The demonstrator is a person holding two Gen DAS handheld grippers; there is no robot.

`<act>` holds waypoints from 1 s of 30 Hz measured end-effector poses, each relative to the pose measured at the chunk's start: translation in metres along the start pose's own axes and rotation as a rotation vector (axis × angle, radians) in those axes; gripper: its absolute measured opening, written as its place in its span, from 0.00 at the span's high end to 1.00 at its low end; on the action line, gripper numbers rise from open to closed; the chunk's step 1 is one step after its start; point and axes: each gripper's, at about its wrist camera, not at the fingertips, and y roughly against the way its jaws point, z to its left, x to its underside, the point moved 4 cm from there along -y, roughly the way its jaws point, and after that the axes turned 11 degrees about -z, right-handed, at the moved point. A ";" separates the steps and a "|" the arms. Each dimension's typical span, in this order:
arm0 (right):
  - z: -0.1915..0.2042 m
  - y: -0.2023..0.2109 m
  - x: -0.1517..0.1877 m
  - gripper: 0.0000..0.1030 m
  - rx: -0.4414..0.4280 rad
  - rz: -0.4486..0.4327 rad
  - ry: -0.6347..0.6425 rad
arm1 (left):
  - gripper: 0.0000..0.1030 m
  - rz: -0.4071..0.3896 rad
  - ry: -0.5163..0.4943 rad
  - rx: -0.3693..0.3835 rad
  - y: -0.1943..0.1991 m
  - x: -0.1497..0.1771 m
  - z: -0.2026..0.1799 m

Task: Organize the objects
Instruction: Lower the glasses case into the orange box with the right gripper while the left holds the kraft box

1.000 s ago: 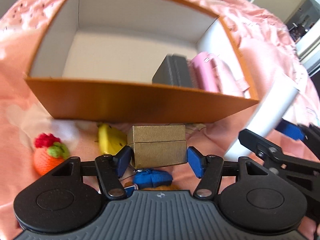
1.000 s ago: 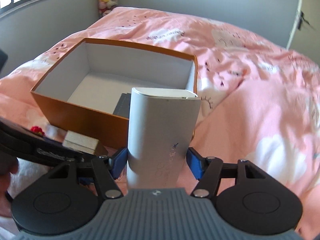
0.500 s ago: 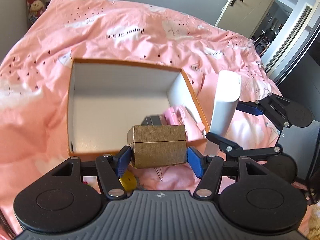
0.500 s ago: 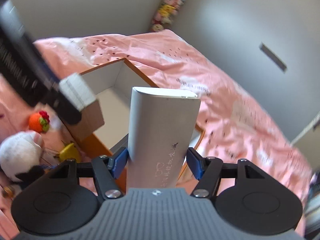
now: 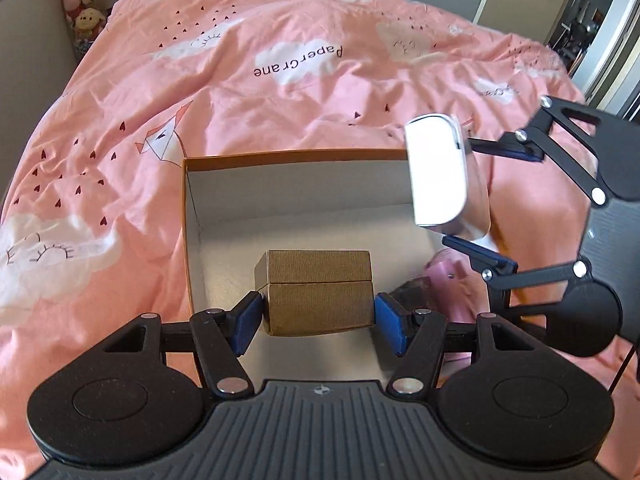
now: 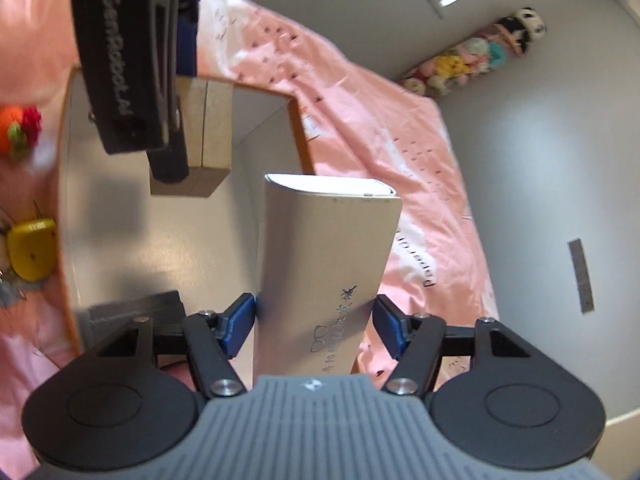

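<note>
On the pink duvet point(image 5: 280, 92), printed with clouds and small hearts, stands an open orange cardboard box point(image 5: 186, 240) with white inner walls. Outside its wall, in the right wrist view, lie a crocheted orange strawberry-like toy point(image 6: 16, 130) and a yellow toy point(image 6: 32, 254), both on the bedding at the left edge.

The left gripper point(image 5: 318, 316) hangs over the box's open top, its blue pads pressed on both sides of a small brown textured gift box point(image 5: 318, 294) with a visible lid seam; the gift box is lifted, clear of the floor of the orange box. In the right wrist view the same gift box point(image 6: 210, 128) shows above the white floor, casting a blurred shadow below.

Inside the orange box, toward its right end, lie a dark grey item point(image 5: 412, 292) and a pink item point(image 5: 444, 274), side by side against the wall; both are partly hidden and blurred, so what they are cannot be told.

Further right, the right gripper point(image 6: 314, 330) clamps a tall white glasses case point(image 6: 320, 264) with grey printed characters and a spectacles mark, its pads on both long sides. From the left wrist view that case point(image 5: 438, 172) hangs above the box's right wall, its rounded end toward the camera.
</note>
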 end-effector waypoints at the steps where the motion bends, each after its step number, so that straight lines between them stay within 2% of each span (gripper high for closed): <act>1: 0.000 -0.011 0.003 0.36 -0.022 0.016 0.015 | 0.31 0.008 -0.004 -0.004 -0.006 0.000 0.001; 5: 0.008 -0.047 0.014 0.36 -0.094 0.074 0.065 | 0.31 0.037 -0.011 0.000 -0.028 0.000 0.005; 11: 0.019 -0.083 0.029 0.36 -0.181 0.118 0.068 | 0.31 0.093 -0.037 0.011 -0.055 0.003 0.004; 17: 0.020 -0.101 0.037 0.36 -0.222 0.111 0.056 | 0.31 0.136 -0.049 0.026 -0.069 0.006 0.003; 22: 0.022 -0.108 0.040 0.37 -0.262 0.112 0.040 | 0.31 0.142 -0.029 0.022 -0.077 0.004 0.007; 24: 0.024 -0.109 0.042 0.41 -0.279 0.119 0.040 | 0.31 0.145 -0.023 0.020 -0.080 0.002 0.009; 27: 0.025 -0.108 0.047 0.41 -0.270 0.136 0.059 | 0.31 0.154 -0.025 0.021 -0.084 0.002 0.012; 30: 0.019 -0.105 0.049 0.45 -0.285 0.149 0.015 | 0.31 0.159 -0.027 0.023 -0.088 0.002 0.014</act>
